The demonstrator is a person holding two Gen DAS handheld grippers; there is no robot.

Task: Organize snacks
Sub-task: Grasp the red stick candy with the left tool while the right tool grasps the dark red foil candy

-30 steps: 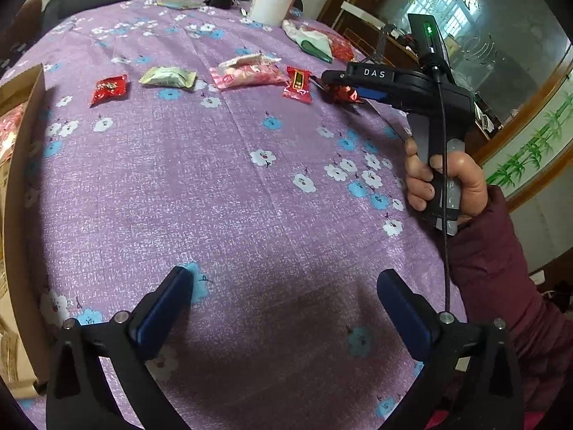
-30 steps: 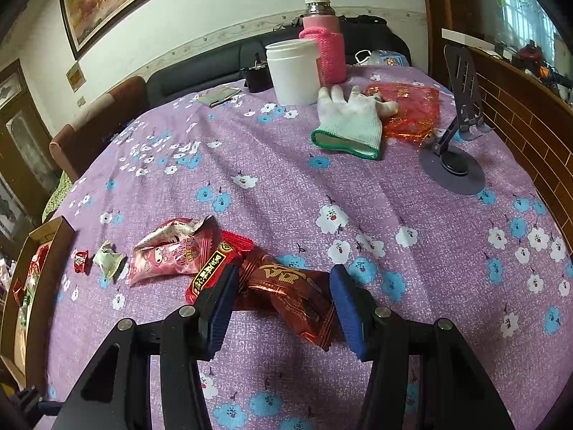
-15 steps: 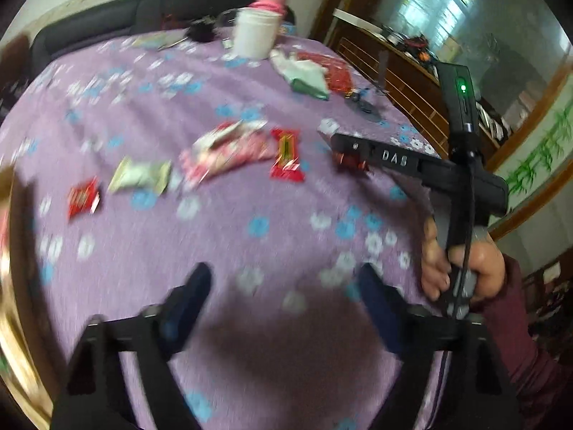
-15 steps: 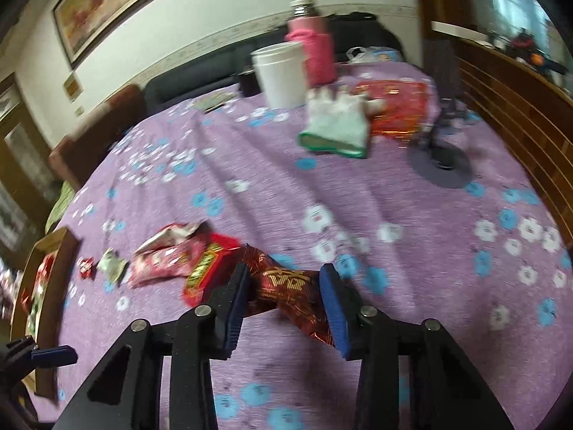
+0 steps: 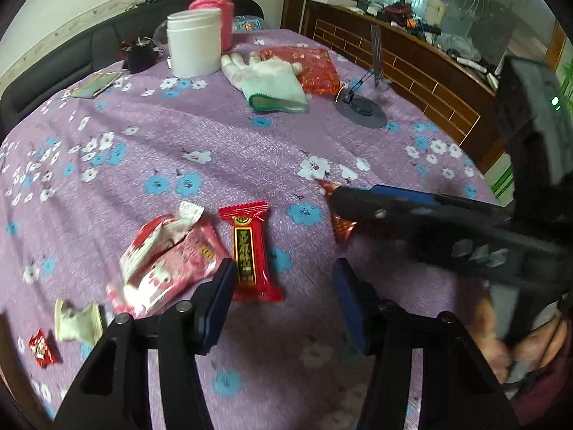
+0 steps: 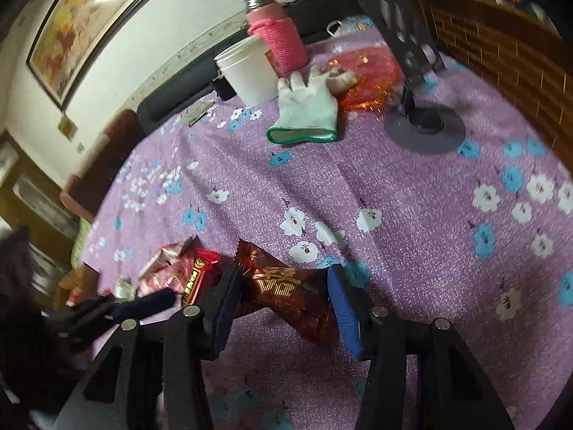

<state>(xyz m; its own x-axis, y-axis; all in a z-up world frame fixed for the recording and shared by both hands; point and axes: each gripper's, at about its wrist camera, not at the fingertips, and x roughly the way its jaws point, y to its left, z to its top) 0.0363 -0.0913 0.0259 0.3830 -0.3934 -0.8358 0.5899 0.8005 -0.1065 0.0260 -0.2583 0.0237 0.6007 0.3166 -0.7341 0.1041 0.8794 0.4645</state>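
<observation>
My right gripper (image 6: 283, 294) is shut on a dark red foil snack pack (image 6: 290, 294) and holds it just above the purple floral tablecloth (image 6: 394, 215); the pack's end also shows past that gripper in the left wrist view (image 5: 338, 227). My left gripper (image 5: 284, 286) is open and empty, its fingers on either side of the near end of a bright red snack bar (image 5: 250, 251). A pink-and-white snack bag (image 5: 168, 258) lies left of the bar. A small white candy (image 5: 77, 320) and a small red candy (image 5: 41, 347) lie at the lower left.
At the far side stand a white tub (image 5: 193, 46), a pink-sleeved flask (image 5: 215, 10), a white glove (image 5: 268, 79), a red foil bag (image 5: 311, 68) and a phone stand (image 5: 361, 107). A dark sofa (image 5: 71, 57) runs behind the table.
My left gripper has swung forward and right to the bright red snack bar. My right gripper has closed on the dark red pack and lifted it slightly.
</observation>
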